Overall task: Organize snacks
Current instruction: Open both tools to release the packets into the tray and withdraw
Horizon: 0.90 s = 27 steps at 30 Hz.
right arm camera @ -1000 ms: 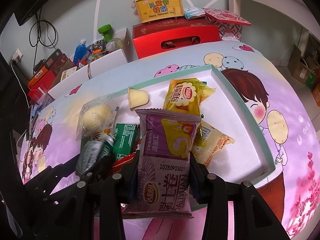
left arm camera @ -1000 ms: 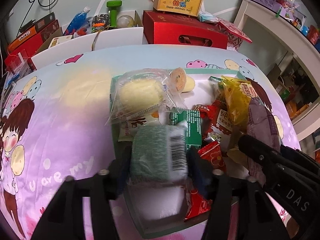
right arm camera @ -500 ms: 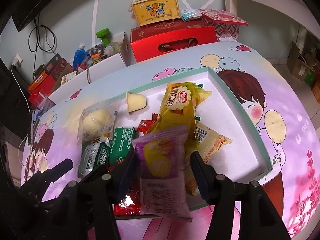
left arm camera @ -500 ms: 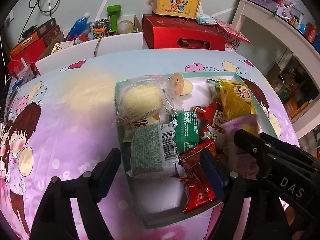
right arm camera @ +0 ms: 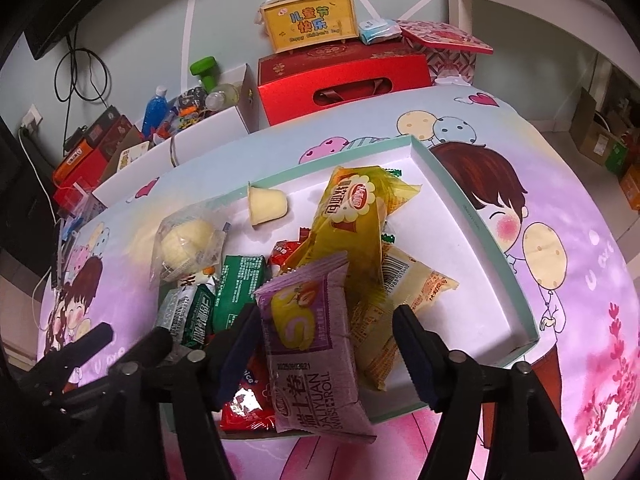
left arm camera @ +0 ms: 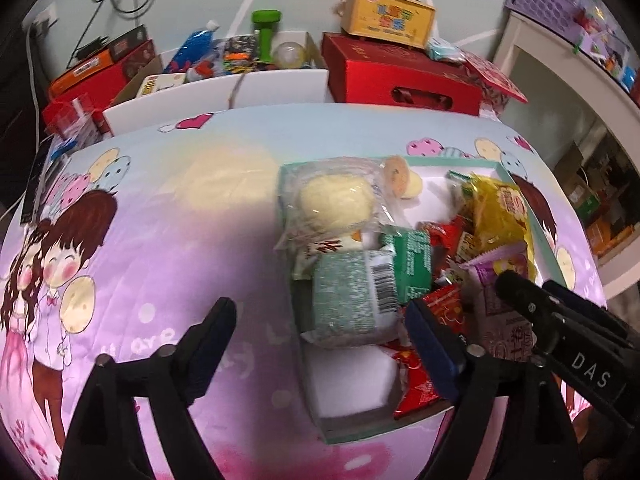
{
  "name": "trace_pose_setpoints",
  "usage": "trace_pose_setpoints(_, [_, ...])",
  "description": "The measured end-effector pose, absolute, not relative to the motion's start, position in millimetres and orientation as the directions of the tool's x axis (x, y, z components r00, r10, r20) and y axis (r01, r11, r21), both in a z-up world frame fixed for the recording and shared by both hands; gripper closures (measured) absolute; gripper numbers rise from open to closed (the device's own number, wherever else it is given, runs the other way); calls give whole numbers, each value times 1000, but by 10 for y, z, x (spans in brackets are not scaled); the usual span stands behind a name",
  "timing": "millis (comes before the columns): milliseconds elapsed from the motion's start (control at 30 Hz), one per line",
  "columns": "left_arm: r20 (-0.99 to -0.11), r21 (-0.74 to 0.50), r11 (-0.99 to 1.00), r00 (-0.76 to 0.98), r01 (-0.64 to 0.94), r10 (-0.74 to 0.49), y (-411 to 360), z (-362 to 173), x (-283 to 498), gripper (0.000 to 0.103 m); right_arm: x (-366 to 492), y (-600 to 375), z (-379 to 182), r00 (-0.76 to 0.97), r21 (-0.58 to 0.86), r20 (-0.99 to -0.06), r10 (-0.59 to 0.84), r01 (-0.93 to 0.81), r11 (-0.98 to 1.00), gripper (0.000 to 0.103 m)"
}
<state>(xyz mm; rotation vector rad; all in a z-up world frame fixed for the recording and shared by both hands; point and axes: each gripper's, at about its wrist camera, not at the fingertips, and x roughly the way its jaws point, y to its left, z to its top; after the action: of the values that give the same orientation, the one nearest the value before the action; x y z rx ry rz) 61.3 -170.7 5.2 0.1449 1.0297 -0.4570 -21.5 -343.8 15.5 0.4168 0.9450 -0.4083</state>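
Note:
A mint-rimmed white tray (right arm camera: 472, 216) on the cartoon-print cloth holds several snacks. Among them are a yellow packet (right arm camera: 356, 216), a bagged bun (right arm camera: 188, 244), a jelly cup (right arm camera: 266, 208) and a green packet (right arm camera: 240, 284). The grey-green packet (left arm camera: 348, 300) lies in the tray's near left corner. My left gripper (left arm camera: 320, 344) hangs above it, jaws opening, with neither pad touching it. The purple Swiss roll packet (right arm camera: 312, 344) rests on the pile over the tray's near edge. It sits between the opening jaws of my right gripper (right arm camera: 326, 336), loose from the pads.
Behind the table stand a red gift box (right arm camera: 340, 84) with a yellow carry box (right arm camera: 310, 24) on top and a white box (left arm camera: 216, 88) of bottles and toys. White shelving (left arm camera: 568, 80) is at the right. Bare cloth (left arm camera: 160, 240) lies left of the tray.
Both grippers have opened. The grey-green packet left the left jaws and now lies in the tray. The purple packet dropped from the right jaws onto the pile. The left gripper drew back slightly.

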Motion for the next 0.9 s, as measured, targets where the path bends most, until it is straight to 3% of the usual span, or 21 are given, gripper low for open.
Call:
trace_pose_setpoints(233, [-837,-69,934,490,349,-245,-1529,84,700,4,-183,-3397,131,525,165,-840,-136,486,858,10])
trace_pose_setpoints(300, [-837,-56,940,497,337,-229,-1489,71,720,4,-173,-3381,126,526,161,-839,-137,482,861,1])
trace_pose_setpoints(567, [-837,-15,961,523,276,-164,-1350,18,790,4,-154,-3356,119,523,143,-839,-152,480,866,0])
trace_pose_setpoints(900, [-848,-31,964,504,266,-166,-1294,-8,809,3,-118,-3265,127,524,133,-839,-145,457,880,0])
